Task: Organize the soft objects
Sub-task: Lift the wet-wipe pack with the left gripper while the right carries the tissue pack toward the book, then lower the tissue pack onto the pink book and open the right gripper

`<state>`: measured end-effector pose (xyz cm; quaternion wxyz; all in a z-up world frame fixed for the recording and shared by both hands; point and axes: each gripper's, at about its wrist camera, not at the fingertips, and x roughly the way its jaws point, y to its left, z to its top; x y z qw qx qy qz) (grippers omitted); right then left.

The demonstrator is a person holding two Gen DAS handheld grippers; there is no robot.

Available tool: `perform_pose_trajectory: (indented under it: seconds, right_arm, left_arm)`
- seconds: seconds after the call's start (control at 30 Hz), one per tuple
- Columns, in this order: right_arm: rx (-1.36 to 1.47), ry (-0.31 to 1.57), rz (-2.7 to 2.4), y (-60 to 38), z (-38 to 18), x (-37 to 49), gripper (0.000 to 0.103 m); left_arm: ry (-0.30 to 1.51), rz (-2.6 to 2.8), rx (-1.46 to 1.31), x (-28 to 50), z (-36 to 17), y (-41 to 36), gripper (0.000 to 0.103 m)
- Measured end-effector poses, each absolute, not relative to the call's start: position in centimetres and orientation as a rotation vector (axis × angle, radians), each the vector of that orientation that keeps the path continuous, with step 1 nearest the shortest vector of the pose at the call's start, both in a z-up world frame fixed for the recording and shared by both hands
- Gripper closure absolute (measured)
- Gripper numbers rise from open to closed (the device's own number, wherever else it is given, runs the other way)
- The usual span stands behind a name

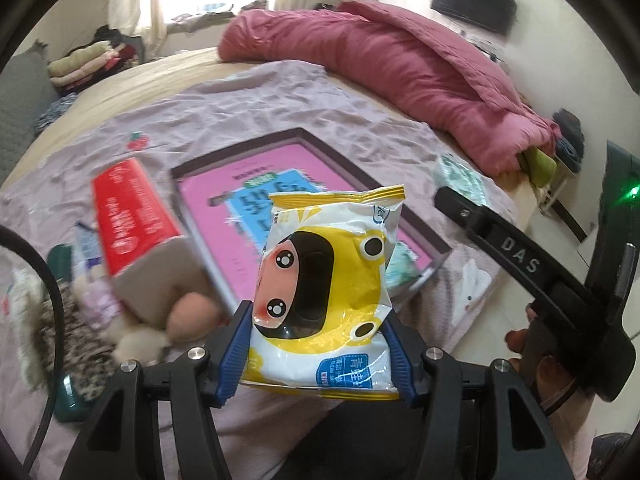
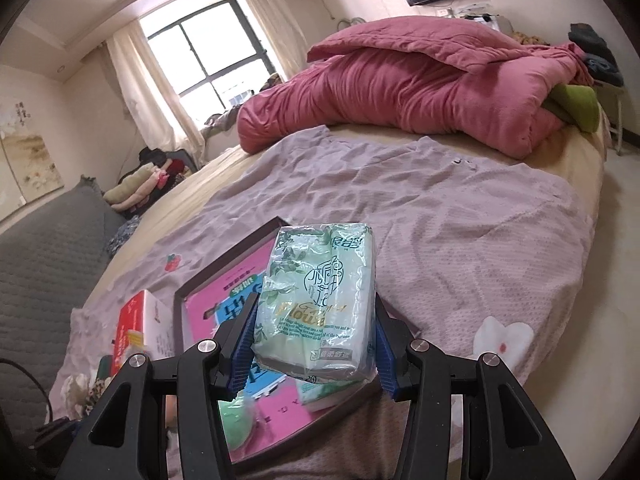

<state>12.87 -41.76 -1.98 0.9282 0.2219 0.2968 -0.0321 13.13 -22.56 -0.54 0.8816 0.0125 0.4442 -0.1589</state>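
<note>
Over pink tray [image 1: 416, 216]: left gripper [image 1: 320, 344] jaws clamp yellow wipes pack [image 1: 324, 280]; right-wrist view alone shows right gripper [image 2: 314, 354] jaws clamping green tissue pack [image 2: 320, 300].

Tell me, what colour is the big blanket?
Pink-red. The blanket lies bunched at the bed's far end, clearest in the right wrist view.

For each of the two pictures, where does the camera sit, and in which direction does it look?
Left wrist: sits on the left gripper, looks down along its fingers over the bed; they hold a yellow wipes pack. The right gripper and a hand show.
Right wrist: sits on the right gripper, looks across the bed toward the window; it holds a green tissue pack.
Both views share the tray and red quilt.
</note>
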Motion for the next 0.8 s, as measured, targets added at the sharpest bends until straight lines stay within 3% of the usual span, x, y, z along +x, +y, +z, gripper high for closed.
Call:
perform_pose_trajectory:
  seconds: [0.8]
  right_arm:
    - [0.396,0.719,-0.029,-42.5,-4.3,16.2,0.051]
  left_arm:
    - [1.028,-0.381,0.116,18.9,-5.9,-28.2,0.043]
